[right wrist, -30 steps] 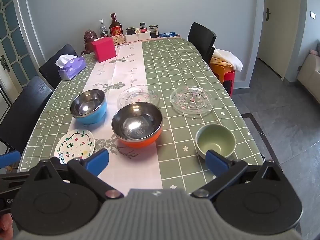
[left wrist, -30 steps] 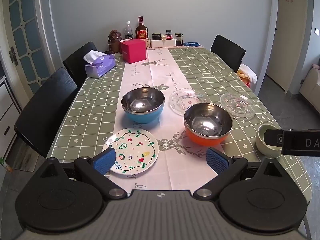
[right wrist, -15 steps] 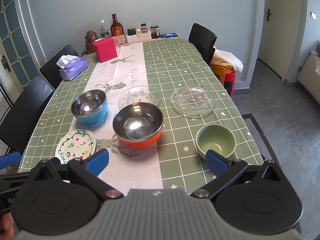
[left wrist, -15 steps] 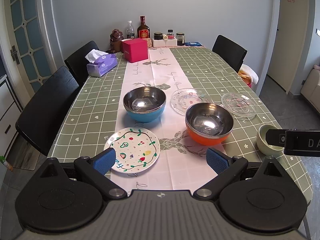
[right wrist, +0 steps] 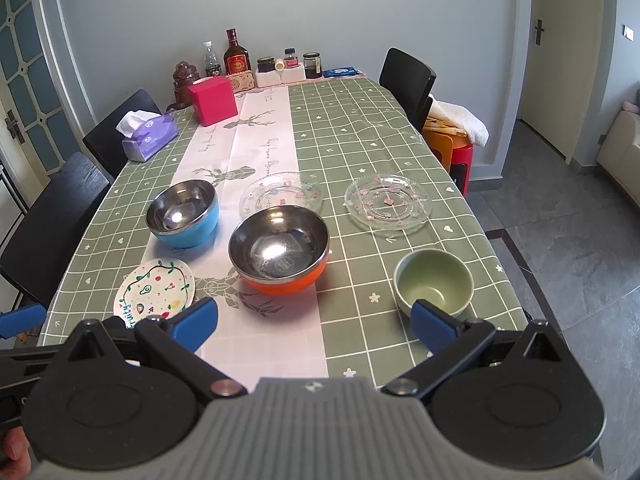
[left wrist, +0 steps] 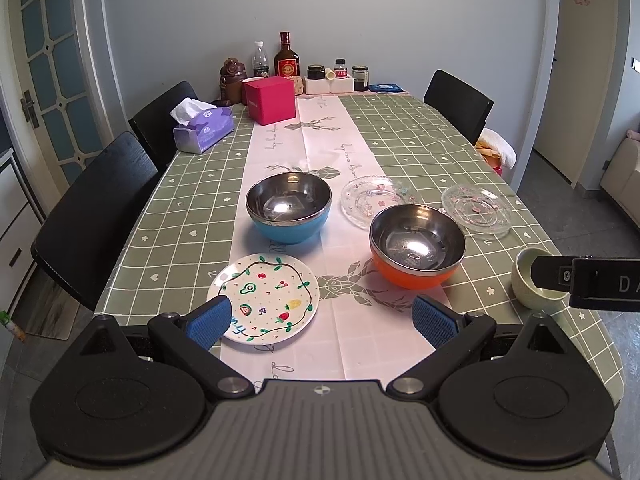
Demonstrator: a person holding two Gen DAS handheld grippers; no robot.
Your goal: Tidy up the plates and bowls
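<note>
On the green checked table stand a blue steel bowl (left wrist: 289, 208), an orange steel bowl (left wrist: 417, 245), a small green bowl (right wrist: 433, 282), a painted white plate (left wrist: 265, 297) and two clear glass plates (left wrist: 374, 199) (left wrist: 477, 208). My left gripper (left wrist: 322, 320) is open and empty at the near edge, above the painted plate. My right gripper (right wrist: 314, 322) is open and empty, its right fingertip just in front of the green bowl. All dishes lie apart, none stacked.
A pink box (left wrist: 270, 100), a purple tissue pack (left wrist: 203, 128), bottles and jars (left wrist: 286, 64) stand at the far end. Black chairs (left wrist: 94, 208) flank the left side, another (left wrist: 458, 104) the far right. A red stool (right wrist: 460, 152) stands to the right.
Both grippers have risen and drawn back slightly, so the dishes sit a little lower in both views. Nothing on the table has moved.
</note>
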